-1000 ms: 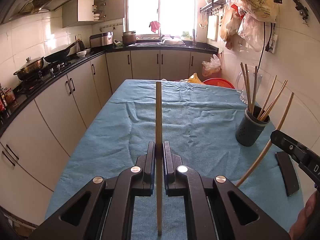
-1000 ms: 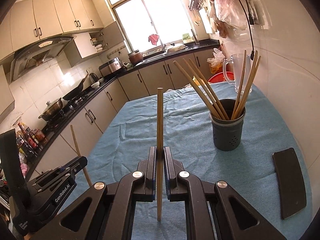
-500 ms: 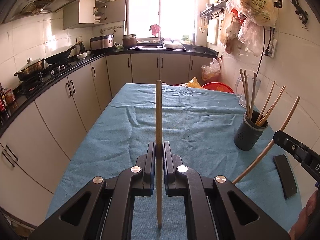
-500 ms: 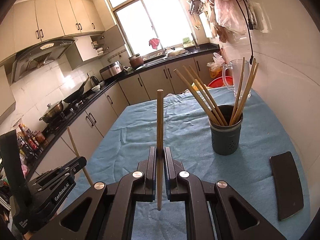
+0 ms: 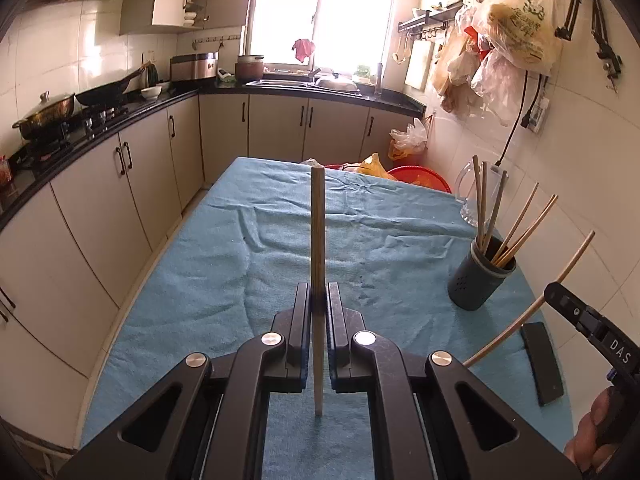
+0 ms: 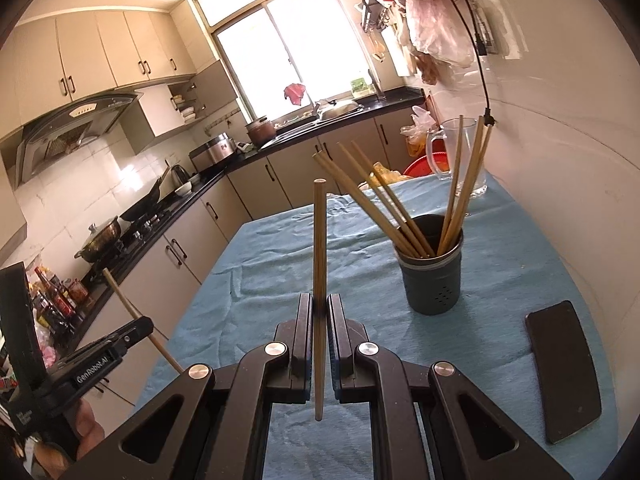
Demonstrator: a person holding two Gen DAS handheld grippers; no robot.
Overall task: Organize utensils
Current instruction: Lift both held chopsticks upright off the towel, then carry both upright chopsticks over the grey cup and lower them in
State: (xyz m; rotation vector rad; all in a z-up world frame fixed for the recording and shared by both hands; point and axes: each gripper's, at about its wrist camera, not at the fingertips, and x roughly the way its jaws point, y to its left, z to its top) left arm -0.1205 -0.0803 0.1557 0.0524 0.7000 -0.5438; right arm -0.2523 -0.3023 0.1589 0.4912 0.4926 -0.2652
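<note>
Several chopsticks stood in the holder (image 6: pixel 434 280); left gripper (image 5: pixel 319 304) and right gripper (image 6: pixel 319 312) each clamped one chopstick, not yet stowed.

Both wrist cameras look down their jaws, sharing the blue-clothed table (image 5: pixel 224 280).

Right gripper (image 6: pixel 319 312) clamps upright chopstick (image 6: pixel 319 248); holder (image 6: pixel 434 280) beyond, right.
</note>
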